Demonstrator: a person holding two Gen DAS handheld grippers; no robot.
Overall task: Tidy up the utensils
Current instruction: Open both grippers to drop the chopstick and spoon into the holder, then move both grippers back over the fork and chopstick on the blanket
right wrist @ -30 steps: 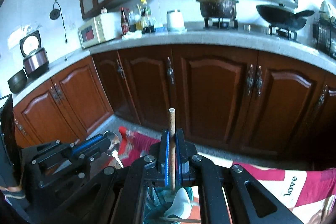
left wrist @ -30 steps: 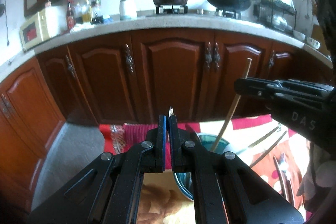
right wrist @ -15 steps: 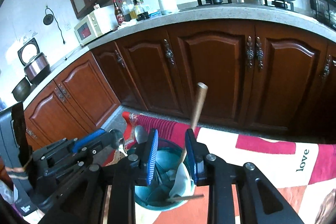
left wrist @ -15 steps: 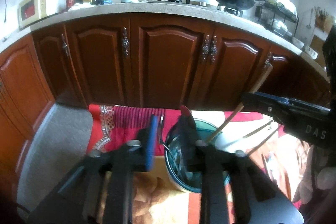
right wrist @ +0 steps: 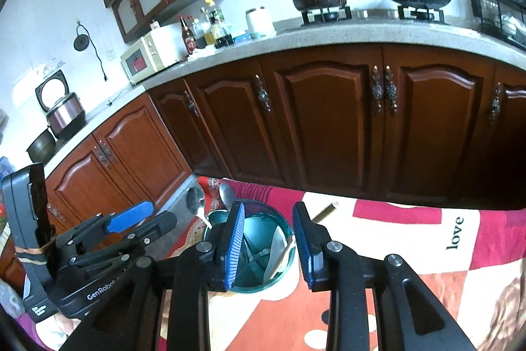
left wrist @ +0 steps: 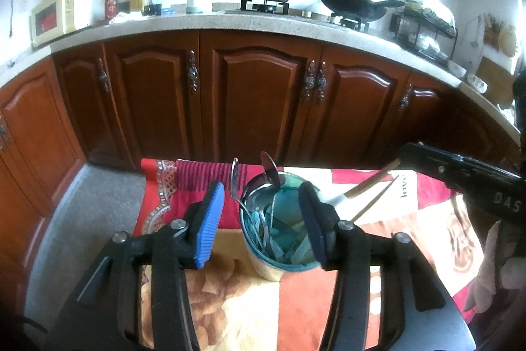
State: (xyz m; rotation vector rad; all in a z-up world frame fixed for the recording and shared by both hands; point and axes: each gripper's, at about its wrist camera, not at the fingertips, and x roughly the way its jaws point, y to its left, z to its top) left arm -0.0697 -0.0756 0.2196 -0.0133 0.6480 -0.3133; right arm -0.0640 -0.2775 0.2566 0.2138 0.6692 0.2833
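Note:
A teal utensil cup (left wrist: 279,239) stands on the patterned cloth; it also shows in the right wrist view (right wrist: 263,278). Metal spoons (left wrist: 269,170) stick up from its far rim, seen from the right as well (right wrist: 197,203). A wooden-handled spatula (left wrist: 371,183) leans out of the cup to the right, its handle end (right wrist: 325,209) resting low. My left gripper (left wrist: 263,213) is open and empty just above the cup. My right gripper (right wrist: 268,239) is open and empty over the cup too.
The cloth-covered table (right wrist: 427,236) ends at its far edge before brown kitchen cabinets (left wrist: 256,101). The right gripper's body (left wrist: 460,176) reaches in from the right. The left gripper's body (right wrist: 98,245) sits at the left.
Both grippers opened. The left let go of a spoon and the right let go of the wooden-handled spatula; both now rest in the cup, the spatula tipping over to the right.

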